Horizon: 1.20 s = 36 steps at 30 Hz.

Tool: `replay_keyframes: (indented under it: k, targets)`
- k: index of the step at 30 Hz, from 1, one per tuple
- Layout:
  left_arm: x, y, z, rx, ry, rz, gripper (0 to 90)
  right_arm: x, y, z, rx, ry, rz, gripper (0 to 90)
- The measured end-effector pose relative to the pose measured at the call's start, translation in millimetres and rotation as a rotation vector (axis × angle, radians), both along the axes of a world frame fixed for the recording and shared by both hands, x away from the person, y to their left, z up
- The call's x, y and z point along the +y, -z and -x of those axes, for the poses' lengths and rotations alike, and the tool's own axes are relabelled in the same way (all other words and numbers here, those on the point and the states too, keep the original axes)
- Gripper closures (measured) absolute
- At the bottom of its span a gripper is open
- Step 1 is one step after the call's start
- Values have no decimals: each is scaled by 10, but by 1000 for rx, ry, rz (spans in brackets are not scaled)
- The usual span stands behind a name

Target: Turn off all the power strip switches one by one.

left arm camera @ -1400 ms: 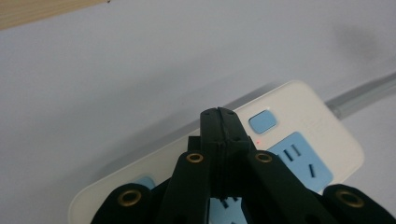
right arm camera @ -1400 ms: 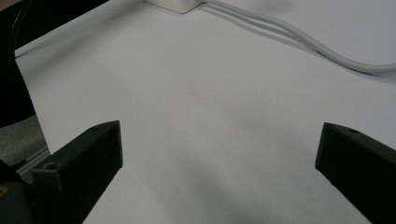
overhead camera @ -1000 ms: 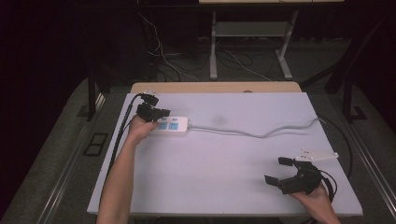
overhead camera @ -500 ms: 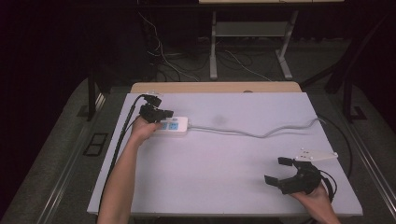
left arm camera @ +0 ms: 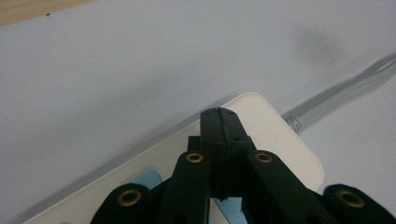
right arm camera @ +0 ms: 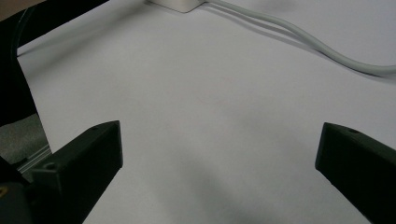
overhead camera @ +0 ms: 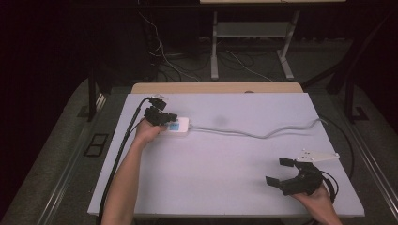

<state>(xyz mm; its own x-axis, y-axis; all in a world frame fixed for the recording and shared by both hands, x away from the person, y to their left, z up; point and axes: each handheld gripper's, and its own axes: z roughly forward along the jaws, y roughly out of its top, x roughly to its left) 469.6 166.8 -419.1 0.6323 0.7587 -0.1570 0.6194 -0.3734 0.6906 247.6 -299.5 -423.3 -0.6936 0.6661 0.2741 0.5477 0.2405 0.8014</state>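
A white power strip [overhead camera: 180, 125] with a blue label lies at the back left of the white table top [overhead camera: 225, 168]. Its grey cable [overhead camera: 263, 135] snakes off to the right edge. My left gripper [overhead camera: 164, 117] is over the strip's left part with its jaws shut together and nothing between them. In the left gripper view the closed tips [left arm camera: 219, 114] are above the strip's top [left arm camera: 275, 140], near the end where the cable [left arm camera: 345, 88] leaves; whether they touch it I cannot tell. My right gripper [overhead camera: 279, 171] rests open at the front right, empty, its jaws [right arm camera: 219, 144] wide over bare table.
A black cable [overhead camera: 123, 150] trails from the left gripper along the table's left side. A wooden strip [overhead camera: 216, 87] borders the far edge. Beyond it are metal desk legs [overhead camera: 214, 47] and loose wires on the floor. The strip's corner [right arm camera: 180, 4] and cable [right arm camera: 303, 37] lie far ahead of the right jaws.
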Motion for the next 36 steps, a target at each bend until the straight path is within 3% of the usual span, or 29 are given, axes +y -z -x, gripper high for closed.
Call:
replay_keyframes:
  k: [18, 23, 25, 36]
  targets:
    - [40, 32, -38, 30, -20, 50, 893, 7, 4, -2, 4, 0, 4, 5]
    - [93, 49, -86, 88, -37, 108, 894, 6, 6, -6, 3, 0, 6, 5]
    - [81, 50, -82, 85, -35, 93, 895, 3, 5, -6, 2, 1, 4, 5]
    - [74, 47, -74, 89, -50, 97, 894, 0, 6, -9, 0, 0, 2, 5]
